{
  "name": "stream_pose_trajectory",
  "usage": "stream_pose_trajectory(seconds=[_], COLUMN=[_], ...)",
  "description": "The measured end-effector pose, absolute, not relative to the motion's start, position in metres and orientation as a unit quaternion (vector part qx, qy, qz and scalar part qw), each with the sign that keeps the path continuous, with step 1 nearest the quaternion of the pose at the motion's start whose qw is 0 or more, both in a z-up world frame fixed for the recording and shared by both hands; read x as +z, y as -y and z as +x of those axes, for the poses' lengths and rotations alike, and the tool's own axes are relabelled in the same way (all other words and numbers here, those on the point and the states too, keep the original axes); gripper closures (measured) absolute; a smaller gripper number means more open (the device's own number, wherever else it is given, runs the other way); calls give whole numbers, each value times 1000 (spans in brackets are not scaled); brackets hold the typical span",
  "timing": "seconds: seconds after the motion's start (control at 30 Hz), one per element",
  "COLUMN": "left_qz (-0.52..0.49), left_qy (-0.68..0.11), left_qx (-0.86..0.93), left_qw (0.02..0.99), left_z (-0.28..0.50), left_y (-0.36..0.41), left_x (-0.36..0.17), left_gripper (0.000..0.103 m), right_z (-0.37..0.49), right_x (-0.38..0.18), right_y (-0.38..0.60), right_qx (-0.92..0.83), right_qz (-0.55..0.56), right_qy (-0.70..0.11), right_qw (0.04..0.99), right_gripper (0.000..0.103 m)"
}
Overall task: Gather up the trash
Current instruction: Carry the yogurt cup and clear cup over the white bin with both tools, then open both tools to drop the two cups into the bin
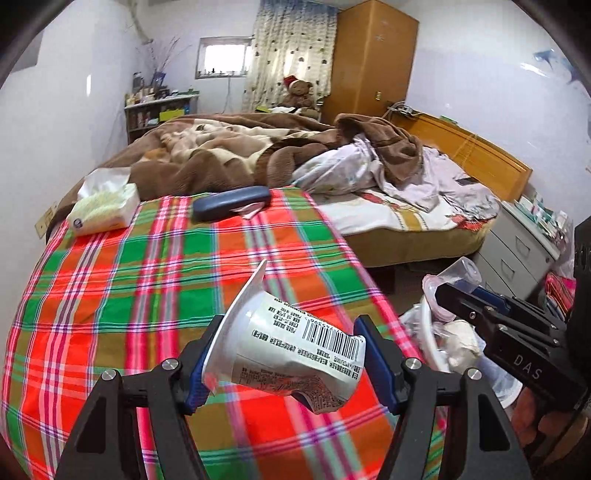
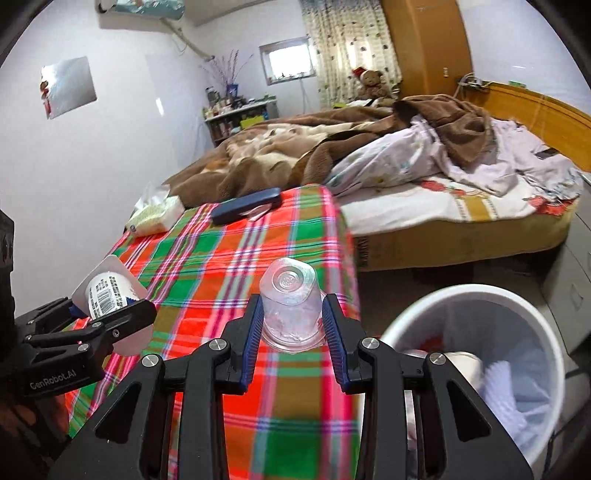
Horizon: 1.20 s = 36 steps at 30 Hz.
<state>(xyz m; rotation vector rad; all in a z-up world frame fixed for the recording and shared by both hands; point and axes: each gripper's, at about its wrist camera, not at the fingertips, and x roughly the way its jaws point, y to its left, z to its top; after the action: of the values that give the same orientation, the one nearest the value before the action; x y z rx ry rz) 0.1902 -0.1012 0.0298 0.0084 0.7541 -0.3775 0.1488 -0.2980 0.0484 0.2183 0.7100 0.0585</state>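
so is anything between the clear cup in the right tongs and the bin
Nothing visible. The clear cup is clamped in the right tongs above the plaid cloth, and the white bin stands open just to its right, past the table edge.

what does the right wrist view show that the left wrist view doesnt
Only the right wrist view: the air conditioner high on the wall, the silver poster, and the open inside of the white trash bin.

Only the left wrist view: the grey drawer cabinet beside the bed.

Both: the left tool shut on the white yogurt cup, the right tool shut on the clear plastic cup, the plaid tablecloth, tissue pack, and dark case.
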Motion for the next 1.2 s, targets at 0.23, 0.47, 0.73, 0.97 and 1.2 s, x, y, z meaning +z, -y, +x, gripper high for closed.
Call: stream_pose_trajectory(seconds=[0.23, 0.47, 0.73, 0.97, 1.2], left_qz=[26, 42, 58, 64, 81], left_qy=[-351, -347, -364, -383, -400], left_qx=[-211, -247, -285, -316, -335], left_qw=[912, 904, 885, 866, 849], left_z=[168, 154, 147, 147, 149], left_y=[147, 193, 241, 276, 304], left_x=[39, 39, 23, 7, -11], left_gripper=[33, 33, 33, 33, 33], right_z=[125, 110, 100, 96, 102], right_x=[53, 54, 43, 23, 5], right_y=[331, 368, 402, 426, 443], right_qx=[1, -39, -75, -99, -104], right_qz=[109, 112, 119, 127, 139], right_qy=[-332, -327, -338, -363, -392], right_qw=[937, 938, 931, 918, 903], right_gripper=[69, 69, 69, 69, 69])
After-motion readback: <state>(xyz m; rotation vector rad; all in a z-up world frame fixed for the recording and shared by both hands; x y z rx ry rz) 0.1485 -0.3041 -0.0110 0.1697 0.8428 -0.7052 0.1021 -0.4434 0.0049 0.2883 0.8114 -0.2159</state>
